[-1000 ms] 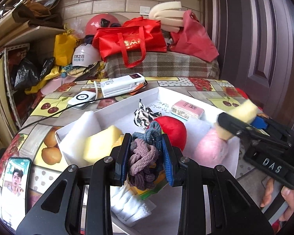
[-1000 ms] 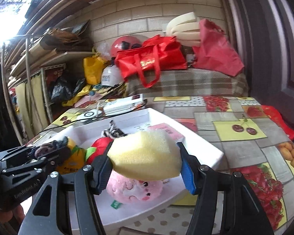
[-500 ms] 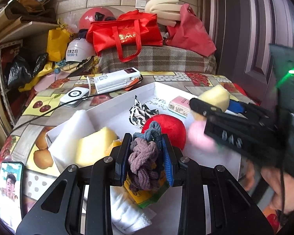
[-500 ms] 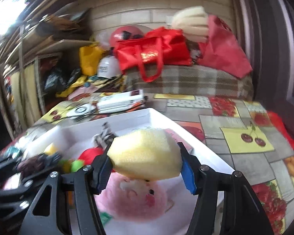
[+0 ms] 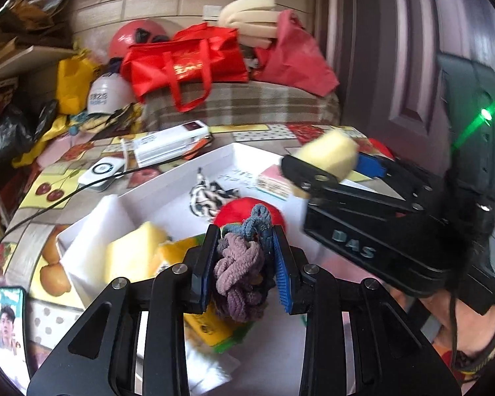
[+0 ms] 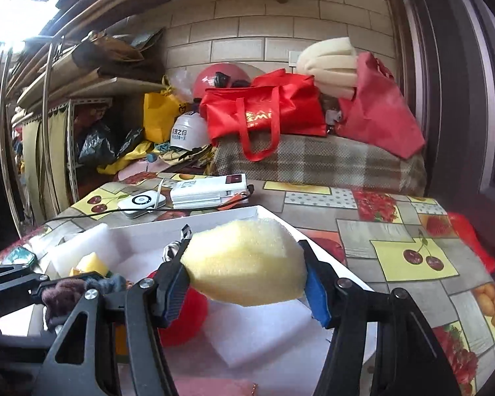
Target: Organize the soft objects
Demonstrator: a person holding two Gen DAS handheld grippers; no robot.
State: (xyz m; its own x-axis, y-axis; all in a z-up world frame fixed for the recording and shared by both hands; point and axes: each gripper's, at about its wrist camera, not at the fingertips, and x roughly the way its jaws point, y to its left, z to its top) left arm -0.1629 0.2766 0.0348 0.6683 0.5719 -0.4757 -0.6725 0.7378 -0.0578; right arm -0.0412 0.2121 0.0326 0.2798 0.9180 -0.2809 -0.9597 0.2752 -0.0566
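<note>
The left gripper point(image 5: 244, 264) is clenched on a bundle of hair ties point(image 5: 239, 274) (mauve ones in front, grey-blue ones behind), which sits between the two blue pads and hangs a little below them. It is held above the white tray point(image 5: 234, 151), over the near part of it. The right gripper point(image 6: 247, 280) is clenched on a yellow sponge point(image 6: 246, 260), which fills the gap between its fingers and bulges out above and below. This sponge is also above the tray, toward its right side; in the left wrist view it point(image 5: 330, 153) shows over the far right corner of the tray.

Inside the tray lie a red ball point(image 5: 237, 206) near the middle, a black-and-white tie point(image 5: 206, 196) behind the ball, a pink packet point(image 5: 274, 180) toward the far right wall, and a second yellow sponge point(image 5: 132, 254) at the left side, beside a white foam block point(image 5: 95, 231). A flat white foam sheet point(image 6: 264, 326) lies on the tray floor below the held sponge.

Left of the tray, on the patterned table point(image 6: 396, 231), a phone point(image 5: 6, 323) lies with its screen lit. Behind the tray are a white box point(image 6: 211, 189) and a small white device point(image 6: 142, 203) with a black cable.
</note>
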